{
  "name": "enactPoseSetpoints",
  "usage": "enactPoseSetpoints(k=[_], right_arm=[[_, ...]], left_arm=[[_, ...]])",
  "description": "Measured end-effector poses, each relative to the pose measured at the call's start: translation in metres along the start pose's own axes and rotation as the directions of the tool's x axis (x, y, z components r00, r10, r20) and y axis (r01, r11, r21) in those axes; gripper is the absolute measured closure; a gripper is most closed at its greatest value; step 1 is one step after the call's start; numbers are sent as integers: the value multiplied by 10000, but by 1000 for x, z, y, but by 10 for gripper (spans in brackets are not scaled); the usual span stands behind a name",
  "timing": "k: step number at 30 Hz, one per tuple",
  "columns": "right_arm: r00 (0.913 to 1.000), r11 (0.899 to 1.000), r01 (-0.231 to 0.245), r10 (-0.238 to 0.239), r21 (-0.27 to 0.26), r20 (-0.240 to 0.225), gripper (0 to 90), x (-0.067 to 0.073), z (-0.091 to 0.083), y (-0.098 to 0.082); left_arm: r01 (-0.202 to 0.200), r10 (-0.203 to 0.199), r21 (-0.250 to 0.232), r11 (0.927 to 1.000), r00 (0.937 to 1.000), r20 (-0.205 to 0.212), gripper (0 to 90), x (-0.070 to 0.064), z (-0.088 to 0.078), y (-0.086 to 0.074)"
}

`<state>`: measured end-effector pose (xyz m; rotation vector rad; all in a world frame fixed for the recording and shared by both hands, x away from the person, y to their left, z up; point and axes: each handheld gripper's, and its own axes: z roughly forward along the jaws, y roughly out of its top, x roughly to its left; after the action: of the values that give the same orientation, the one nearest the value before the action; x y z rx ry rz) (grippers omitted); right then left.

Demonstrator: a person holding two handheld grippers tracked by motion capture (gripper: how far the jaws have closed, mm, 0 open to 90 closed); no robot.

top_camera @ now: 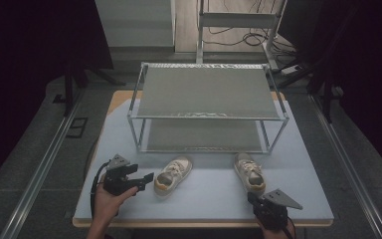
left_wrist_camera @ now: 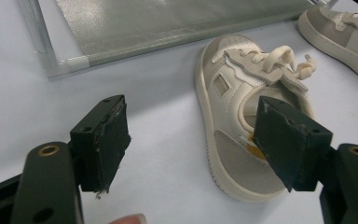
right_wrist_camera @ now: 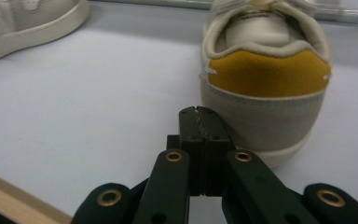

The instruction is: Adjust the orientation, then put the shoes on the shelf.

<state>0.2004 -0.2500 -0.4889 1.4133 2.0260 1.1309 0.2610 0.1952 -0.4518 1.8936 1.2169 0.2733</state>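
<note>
At the near left of the table (top_camera: 303, 199), the left gripper (top_camera: 144, 180) has its jaws spread wide, grasping nothing, just beside the heel of the left shoe (top_camera: 173, 175). Behind the shoes, toward the far side, stands a two-shelf rack (top_camera: 206, 92). At the right, the right shoe (top_camera: 249, 172) lies just beyond the right gripper (right_wrist_camera: 199, 122), whose jaws are pressed together on nothing near its yellow heel.

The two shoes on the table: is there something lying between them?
No. In the high view, bare blue table top separates the left shoe from the right shoe; nothing lies between them.
</note>
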Motion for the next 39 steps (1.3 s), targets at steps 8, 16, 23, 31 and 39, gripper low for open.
enactPoseSetpoints(k=[8,16,23,31,39], right_arm=[[9977,9985,-40,2,-550,-682,825,-6,-8,4],[9924,9891,765,-877,-1260,-857,454,-4,-27,30],[9925,9899,946,-1021,-1060,-675,276,-21,-27,57],[9956,9982,421,-454,-417,-819,219,-41,-18,49],[9967,9995,324,-319,59,-748,160,-36,-12,46]], left_arm=[[63,-63,-137,9999,10000,24,263,0,-2,0],[-9,12,-128,9999,9997,225,264,-5,-5,0],[-369,367,-170,9992,9993,-113,259,-18,-18,5],[-747,748,53,9972,9969,-233,243,-38,-23,2],[-1044,1040,517,9932,9945,111,212,-49,-18,4]])
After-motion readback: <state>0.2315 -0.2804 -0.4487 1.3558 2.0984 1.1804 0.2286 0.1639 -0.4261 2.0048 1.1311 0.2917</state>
